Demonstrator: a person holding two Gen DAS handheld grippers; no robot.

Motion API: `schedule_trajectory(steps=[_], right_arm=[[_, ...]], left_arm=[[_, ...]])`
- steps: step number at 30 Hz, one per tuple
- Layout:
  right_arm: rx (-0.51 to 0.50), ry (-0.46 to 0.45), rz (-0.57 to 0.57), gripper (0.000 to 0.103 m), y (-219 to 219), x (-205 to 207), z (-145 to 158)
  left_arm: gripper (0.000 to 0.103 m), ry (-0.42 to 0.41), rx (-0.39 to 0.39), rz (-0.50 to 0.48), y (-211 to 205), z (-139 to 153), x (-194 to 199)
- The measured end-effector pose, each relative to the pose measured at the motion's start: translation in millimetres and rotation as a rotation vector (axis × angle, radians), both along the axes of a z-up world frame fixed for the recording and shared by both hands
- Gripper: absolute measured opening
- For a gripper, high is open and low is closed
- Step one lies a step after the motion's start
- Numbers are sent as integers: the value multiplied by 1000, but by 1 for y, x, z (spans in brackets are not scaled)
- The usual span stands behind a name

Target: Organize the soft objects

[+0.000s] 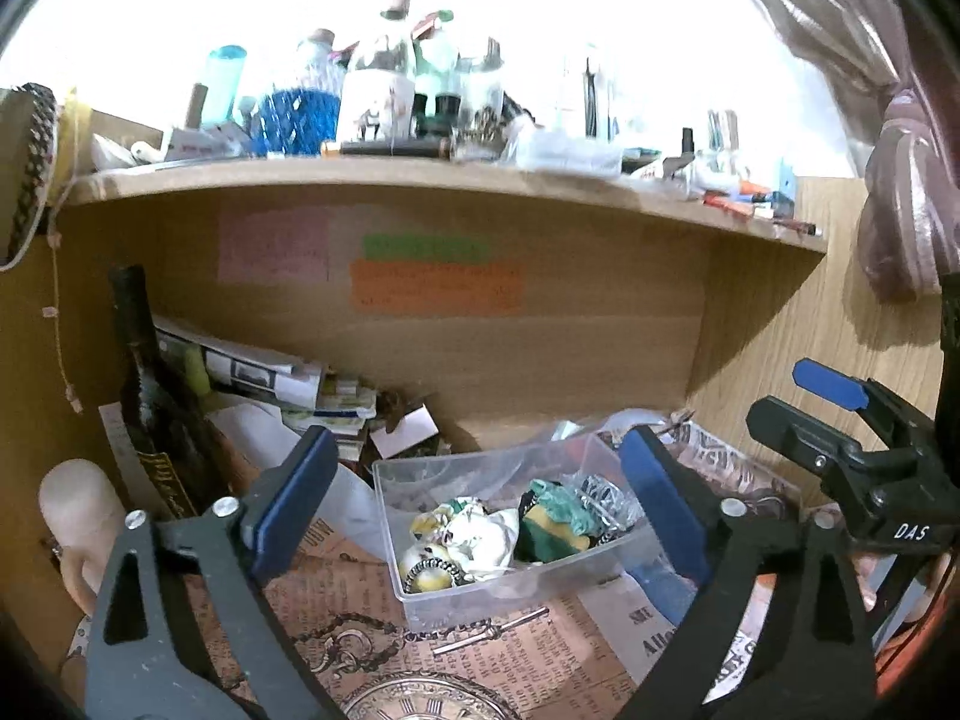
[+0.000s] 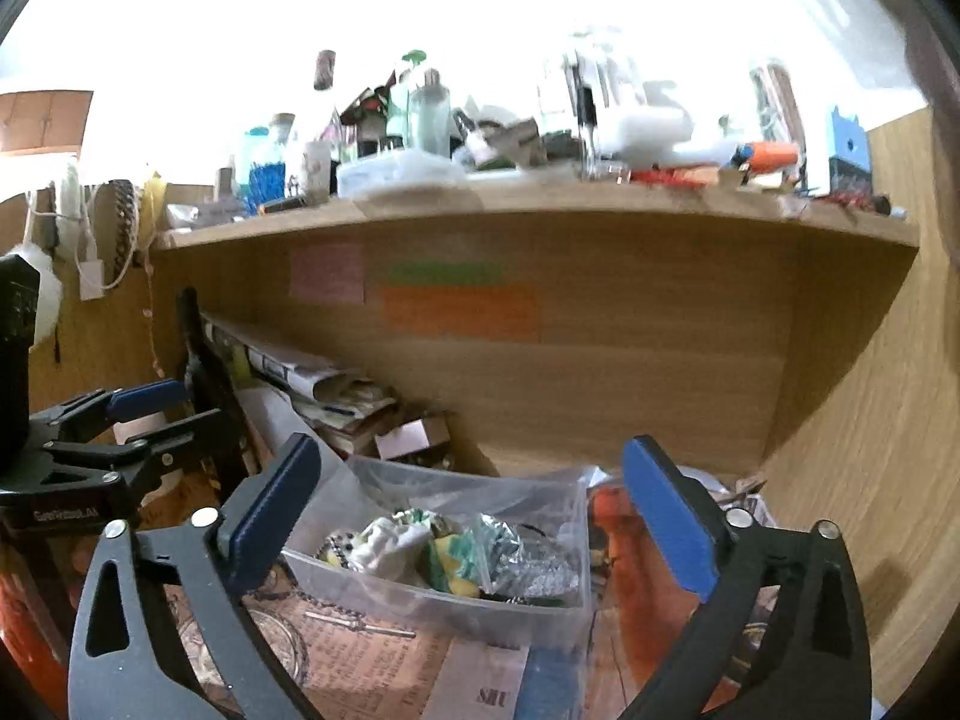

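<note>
Newspaper-print paper (image 1: 528, 654) covers the tabletop under your two grippers, with a big clock face printed on it near the bottom edge. You are looking into a wooden desk nook. Its back wall has a pink sticky note (image 1: 273, 245), a green one (image 1: 425, 247) and an orange one (image 1: 435, 291). A wooden shelf (image 1: 420, 180) runs across the top, crowded with bottles and jars, and bright light washes out everything behind them.

Your soft things (image 1: 480, 531) sit in a clear plastic box (image 1: 420, 588) on the paper: white, yellow and green bundles. A dark wine bottle (image 1: 157, 414) stands at the left, next to a pile of folded papers (image 1: 264, 375).

Your left gripper (image 1: 480, 498) has its jaws wide apart, one on each side of the box, holding nothing. Your right gripper (image 2: 474, 504) has its jaws wide too, also holding nothing.
</note>
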State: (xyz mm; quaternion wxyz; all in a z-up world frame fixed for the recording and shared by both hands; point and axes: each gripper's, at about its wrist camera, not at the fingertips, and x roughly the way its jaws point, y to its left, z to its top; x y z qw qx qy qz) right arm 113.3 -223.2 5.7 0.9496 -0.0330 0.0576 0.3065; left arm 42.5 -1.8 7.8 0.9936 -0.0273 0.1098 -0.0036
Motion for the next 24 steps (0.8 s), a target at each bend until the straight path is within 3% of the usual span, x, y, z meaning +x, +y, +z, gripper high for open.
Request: schedule_trajectory(steps=[24], right_arm=[[34, -9, -10, 103, -11, -18, -2]], left_arm=[[102, -28, 5, 12, -8, 2, -19]])
